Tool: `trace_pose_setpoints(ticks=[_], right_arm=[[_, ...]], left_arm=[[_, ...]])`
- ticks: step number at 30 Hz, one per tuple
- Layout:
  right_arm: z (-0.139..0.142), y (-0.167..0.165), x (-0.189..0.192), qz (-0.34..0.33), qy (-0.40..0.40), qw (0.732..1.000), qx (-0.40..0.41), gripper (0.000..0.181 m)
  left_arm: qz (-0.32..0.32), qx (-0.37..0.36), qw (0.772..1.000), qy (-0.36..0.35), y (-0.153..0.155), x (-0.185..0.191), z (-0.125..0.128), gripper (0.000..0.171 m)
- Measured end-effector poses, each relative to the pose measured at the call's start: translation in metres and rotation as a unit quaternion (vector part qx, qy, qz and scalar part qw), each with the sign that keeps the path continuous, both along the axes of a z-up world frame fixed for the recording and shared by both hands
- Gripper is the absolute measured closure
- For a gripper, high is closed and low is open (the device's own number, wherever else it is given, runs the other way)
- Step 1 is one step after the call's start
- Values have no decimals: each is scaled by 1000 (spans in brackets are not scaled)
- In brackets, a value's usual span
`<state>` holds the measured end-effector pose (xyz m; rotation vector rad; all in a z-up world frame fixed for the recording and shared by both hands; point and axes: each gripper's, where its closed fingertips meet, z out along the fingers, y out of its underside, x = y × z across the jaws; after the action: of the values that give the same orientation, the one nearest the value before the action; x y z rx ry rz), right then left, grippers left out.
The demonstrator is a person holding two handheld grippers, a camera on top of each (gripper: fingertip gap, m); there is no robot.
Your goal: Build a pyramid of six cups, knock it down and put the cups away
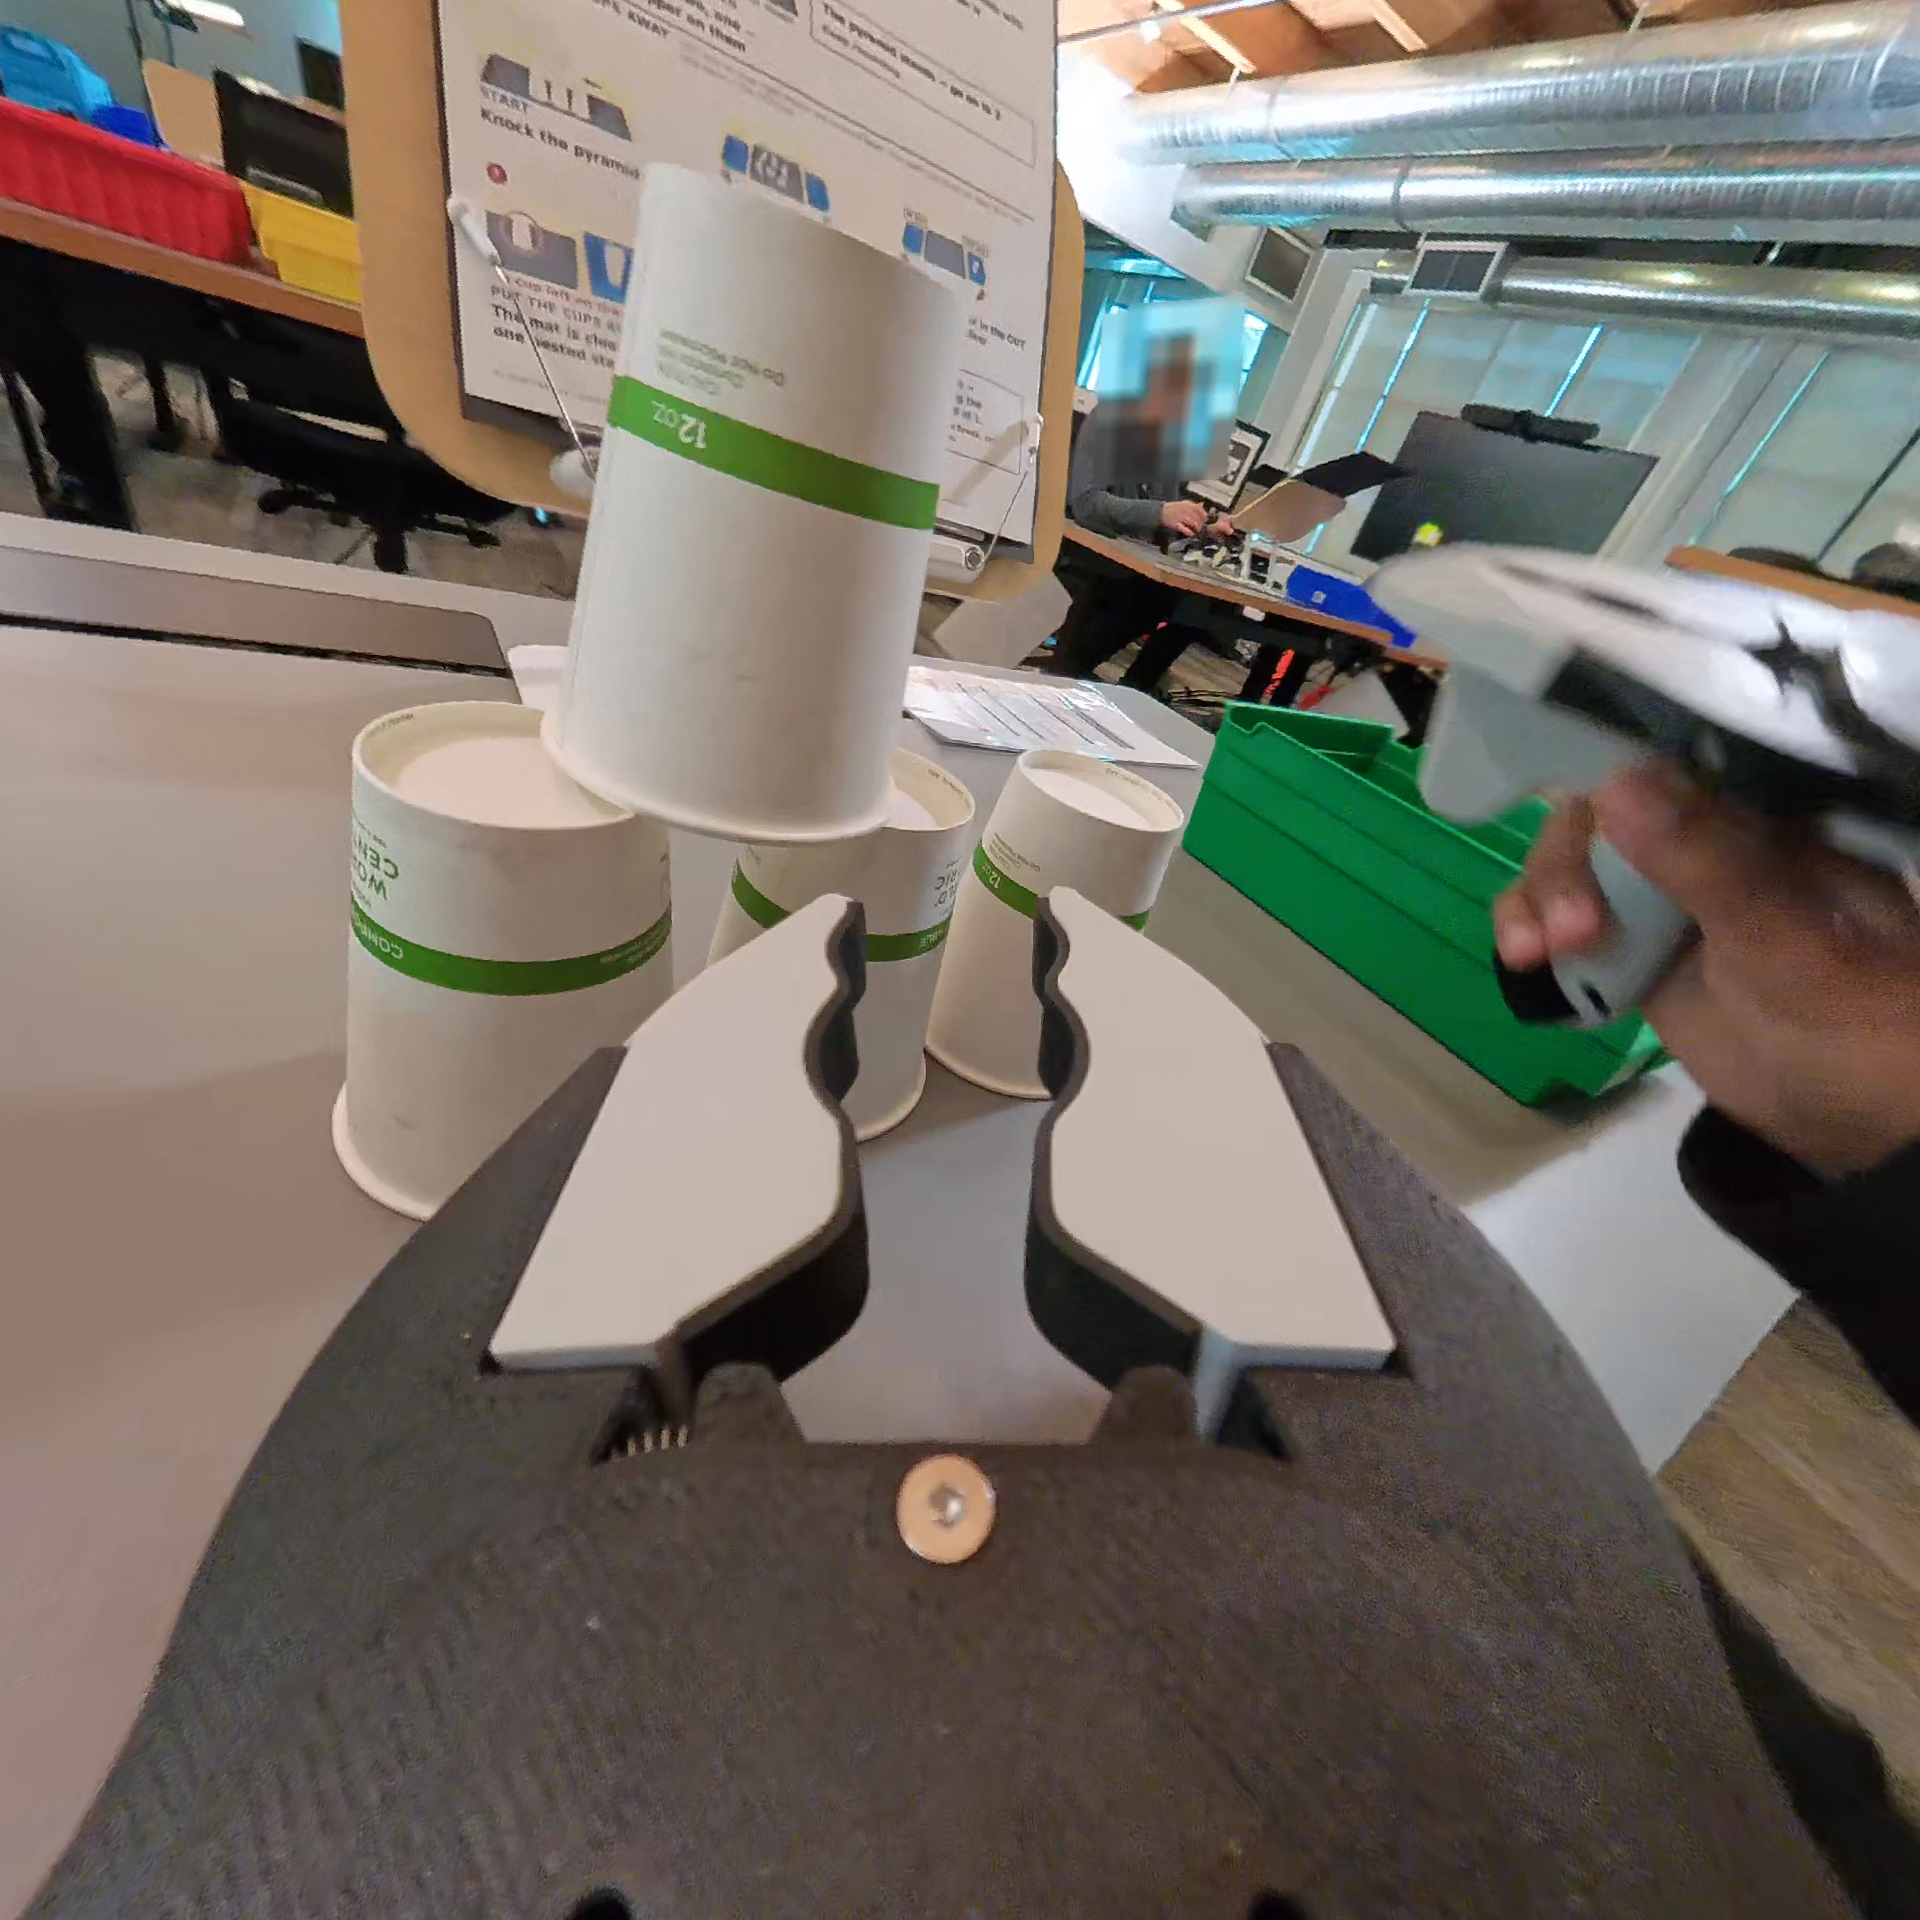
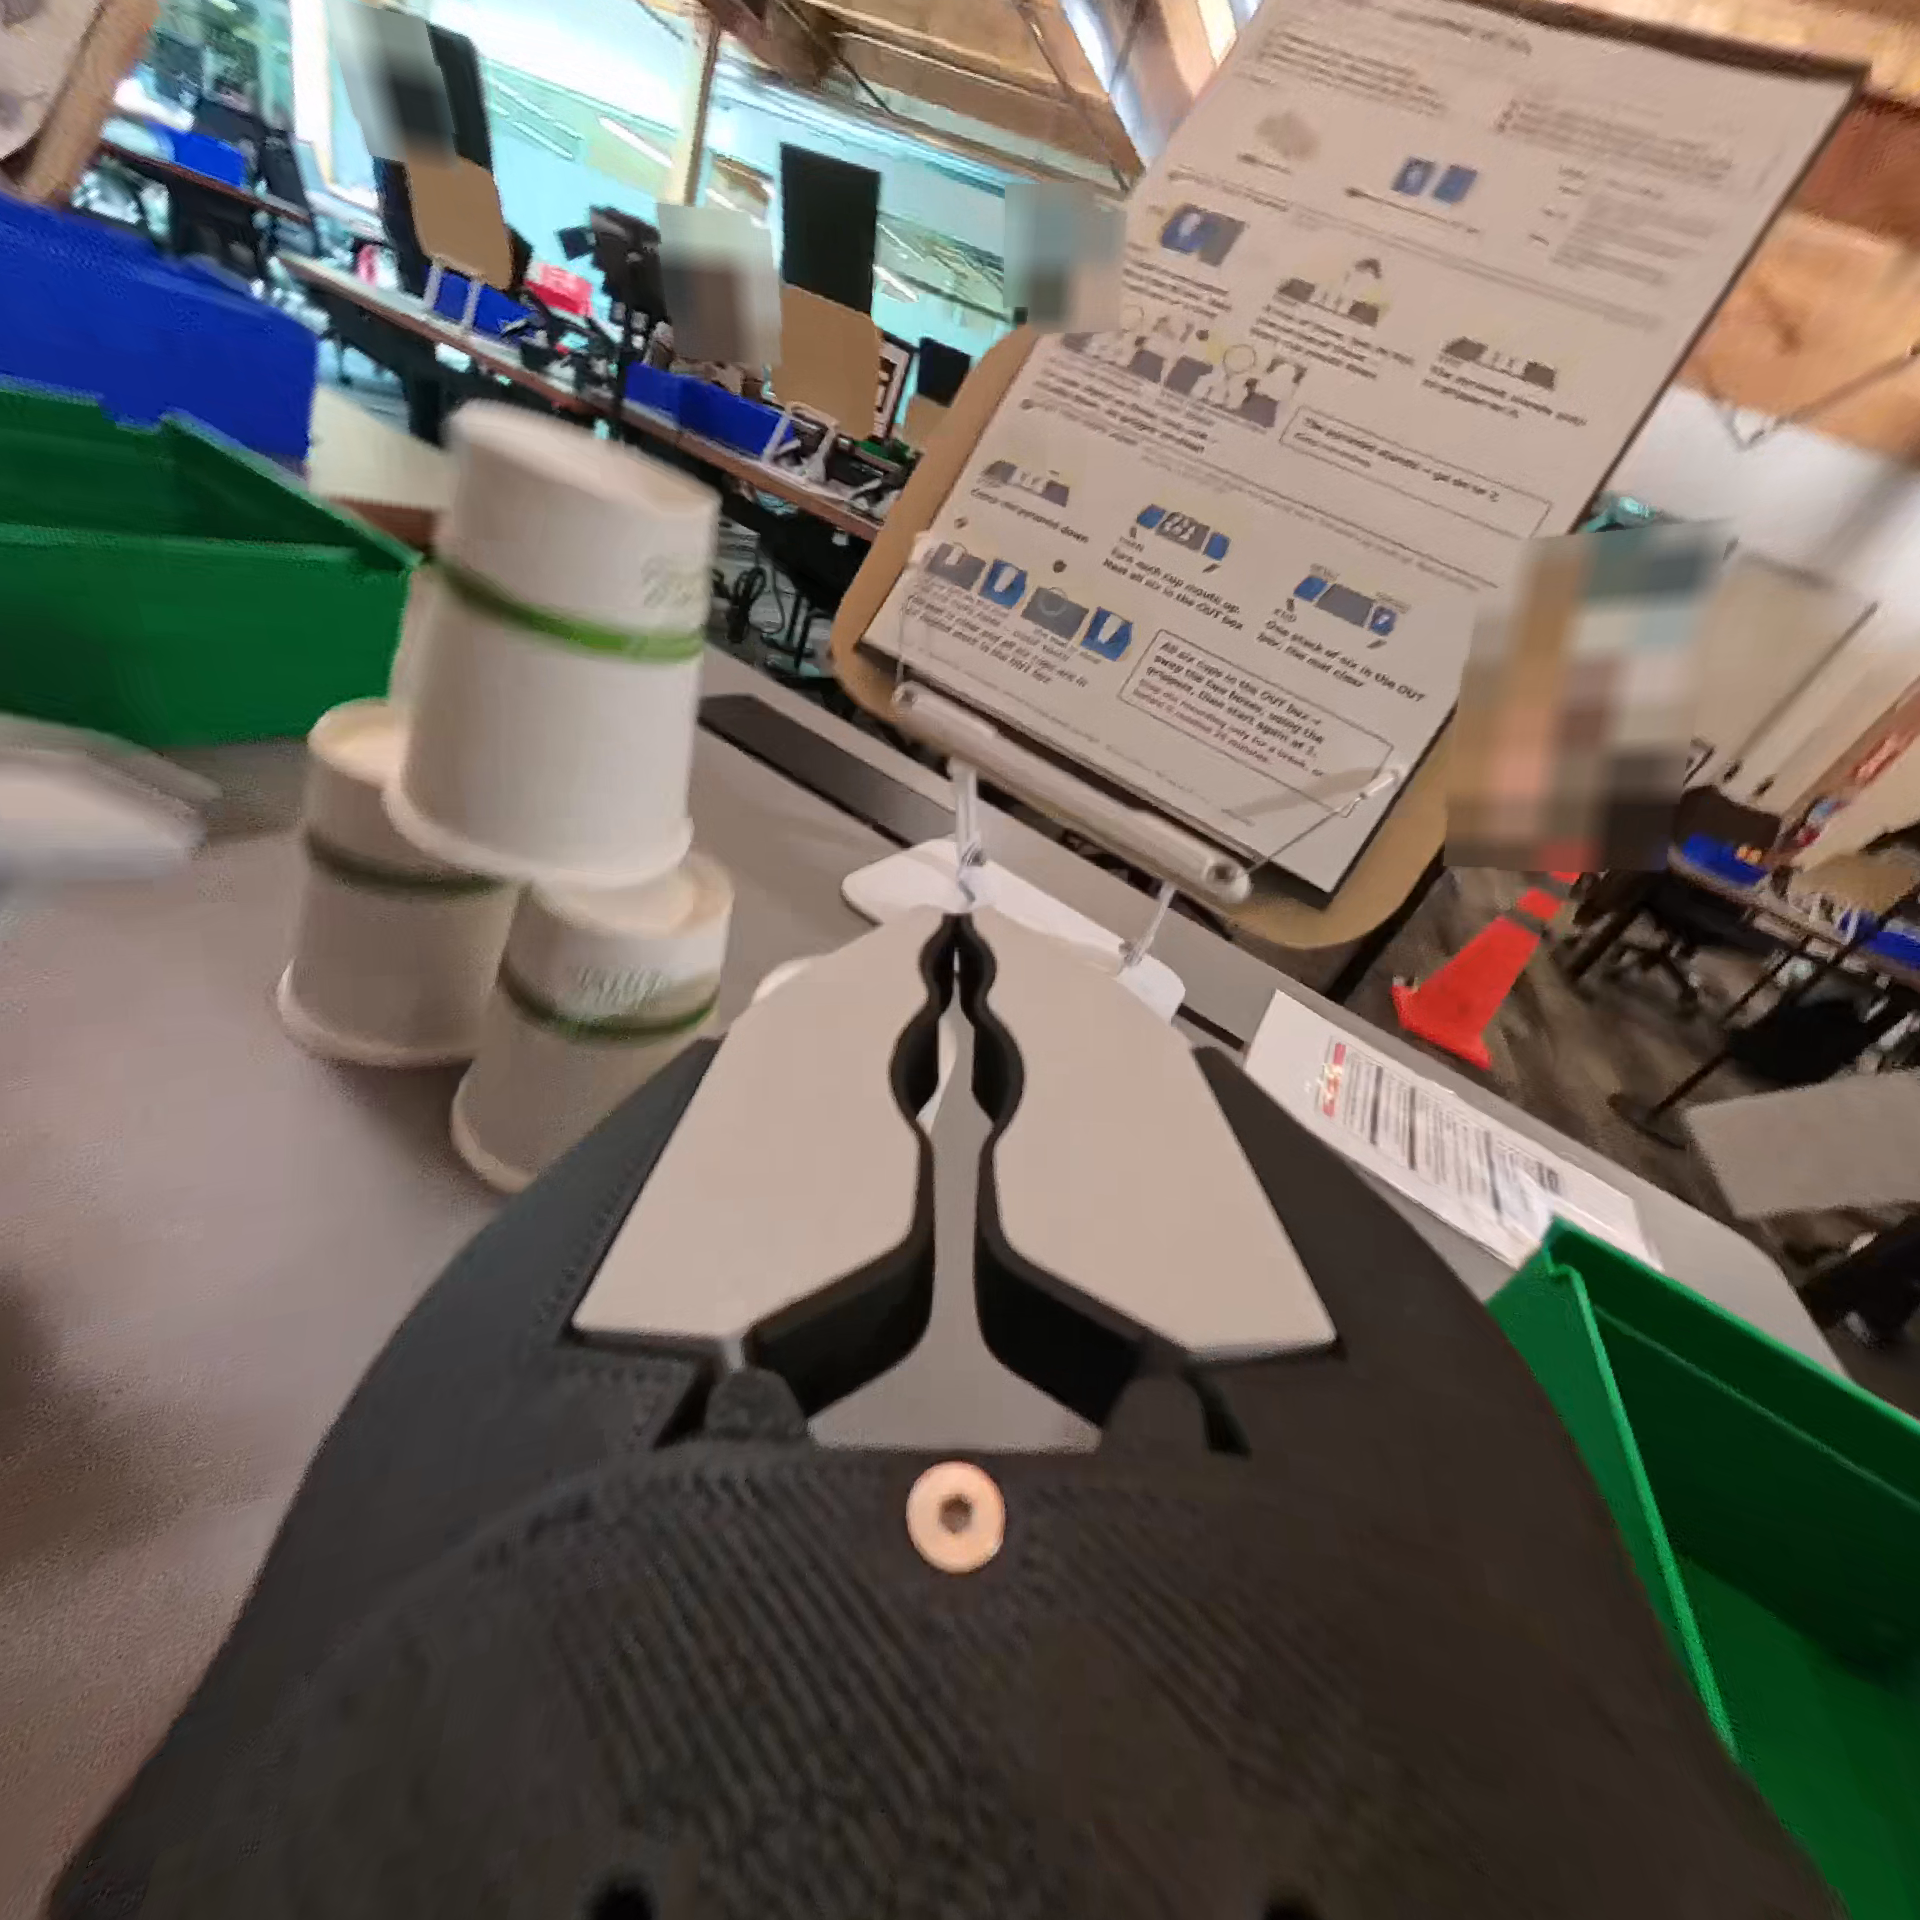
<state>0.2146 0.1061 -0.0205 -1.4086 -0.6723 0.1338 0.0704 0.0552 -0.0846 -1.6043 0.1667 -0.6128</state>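
Observation:
Several white paper cups with green bands stand upside down on the grey table (image 1: 156, 831). Three of them form a row: left (image 1: 499, 935), middle (image 1: 894, 894) and right (image 1: 1070, 831). A tilted cup (image 1: 758, 520) rests on top of the left and middle ones. My left gripper (image 1: 948, 914) is open and holds nothing, just in front of the middle and right cups. My right gripper (image 2: 958, 935) is shut with nothing between its pads, to the right of the blurred cup stack (image 2: 561, 675). Its body (image 1: 1621, 665), held by a hand (image 1: 1787, 956), is blurred in the left wrist view.
A green bin (image 1: 1382, 894) sits right of the cups, and it also shows in the right wrist view (image 2: 1766, 1507). Another green bin (image 2: 156, 582) lies beyond the cups. An instruction board on a stand (image 2: 1299, 416) and a printed sheet (image 2: 1455, 1143) stand at the table's far side.

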Motion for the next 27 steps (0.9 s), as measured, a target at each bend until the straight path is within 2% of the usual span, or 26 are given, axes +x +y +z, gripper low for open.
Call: trace_pose_setpoints(ticks=[3, 5, 8, 10, 12, 13, 15, 18, 19, 21, 22, 23, 24, 27], right_arm=[[-41, -38, 7, 9, -31, 999, 3, 181], [-49, -49, 6, 9, -55, 998, 0, 177], [-40, -52, 2, 29, -41, 999, 19, 177], [-55, -46, 4, 38, -28, 999, -23, 176], [-68, -36, 8, 38, -5, 996, -78, 176], [-72, -33, 10, 42, 14, 994, -104, 174], [-75, -28, 14, 48, 63, 985, -153, 171], [-82, -26, 16, 70, 129, 964, -223, 164], [-83, -26, 16, 78, 146, 956, -241, 163], [-86, -26, 17, 91, 173, 943, -268, 160], [-87, -25, 17, 94, 184, 938, -278, 159], [-87, -25, 18, 97, 193, 934, -286, 159], [-87, -25, 18, 100, 200, 930, -291, 158], [-91, -27, 17, 111, 200, 924, -308, 158]], left_arm=[[-4, -2, 999, -37, 7, -16, 8, 144], [25, 31, 999, -31, 12, -42, 27, 148], [125, 132, 983, -13, 8, -115, 86, 160], [171, 184, 968, 0, -4, -167, 127, 164], [180, 184, 966, 30, -13, -208, 148, 163], [174, 164, 970, 53, -16, -224, 149, 162], [160, 102, 976, 110, -18, -251, 133, 161], [134, -27, 964, 230, -19, -279, 72, 157], [110, -69, 950, 285, -21, -282, 47, 152], [60, -126, 908, 395, -28, -281, 3, 130], [59, -136, 886, 439, -28, -284, -9, 129], [75, -133, 873, 464, -24, -288, -13, 135], [86, -123, 871, 468, -19, -287, -12, 142], [66, -105, 894, 431, -14, -269, -5, 144]])
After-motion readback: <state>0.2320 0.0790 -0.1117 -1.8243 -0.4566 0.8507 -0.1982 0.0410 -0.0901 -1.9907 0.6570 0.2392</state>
